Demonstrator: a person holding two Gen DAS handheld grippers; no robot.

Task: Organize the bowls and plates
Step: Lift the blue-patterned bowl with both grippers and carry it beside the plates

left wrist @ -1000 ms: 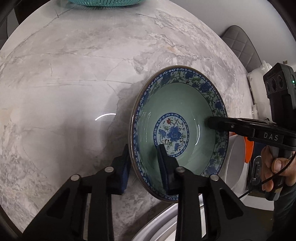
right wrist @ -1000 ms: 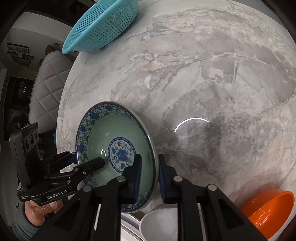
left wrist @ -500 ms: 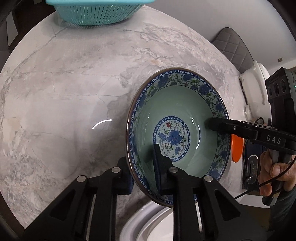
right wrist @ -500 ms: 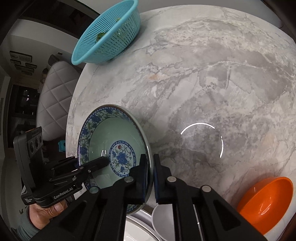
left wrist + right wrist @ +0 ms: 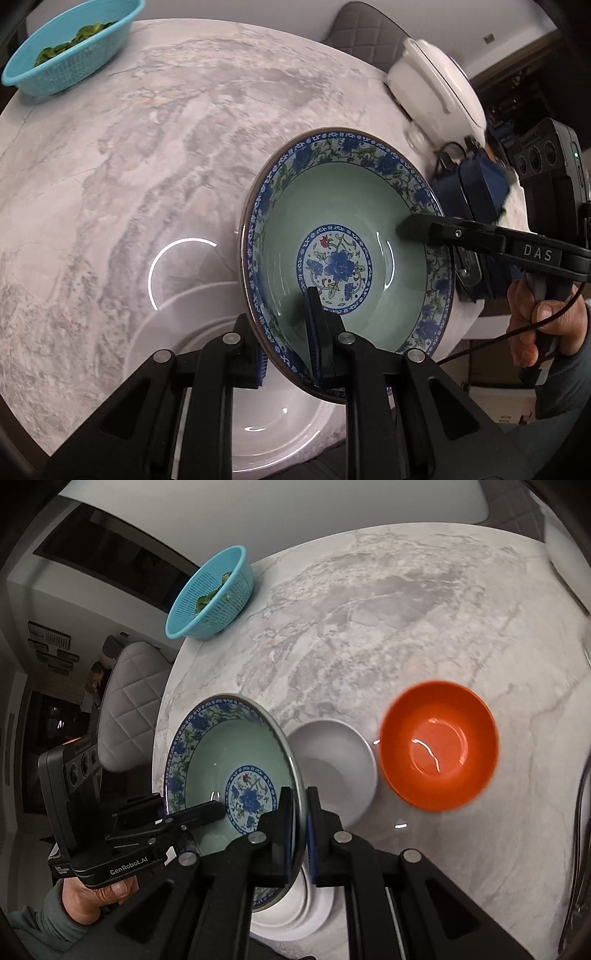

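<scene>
On a round grey-white marble table point(image 5: 122, 155): veined, glossy, with a ring-light reflection beside the dishes. Plain pale wall behind it, and a dark doorway or hall off to one side in the right wrist view. A quilted grey chair point(image 5: 127, 701) sits at the table edge.

The blue-and-white floral bowl point(image 5: 343, 236), celadon inside, is tilted and held above the table over a stack of white plates point(image 5: 207, 332). Both claws are on it:
- left gripper point(image 5: 288, 343): clamped on the near rim, one finger inside the bowl, one outside.
- right gripper point(image 5: 297, 834): clamped tight on the opposite rim, same arrangement.

Each claw shows up in the other's camera, with a hand point(image 5: 535, 325) wrapped round its grip.

Other items:
- small white bowl point(image 5: 332, 768) on the table, just beside the floral bowl
- orange bowl point(image 5: 439, 744) next to that, apart from it
- teal colander point(image 5: 70, 51) with green leaves at the far edge
- white lidded pot point(image 5: 439, 77) near the opposite edge

Hard to read:
- plate stack mostly hidden by the bowl and gripper frames, so I can't count the plates
- pot and orange bowl are motion-blurred
- dark blue object point(image 5: 476, 192) behind the right claw, can't identify it
- curved glass or wire edge cut off at the right border of the right wrist view, unclear what it is
- can't tell whether the floral bowl's underside touches the plates
</scene>
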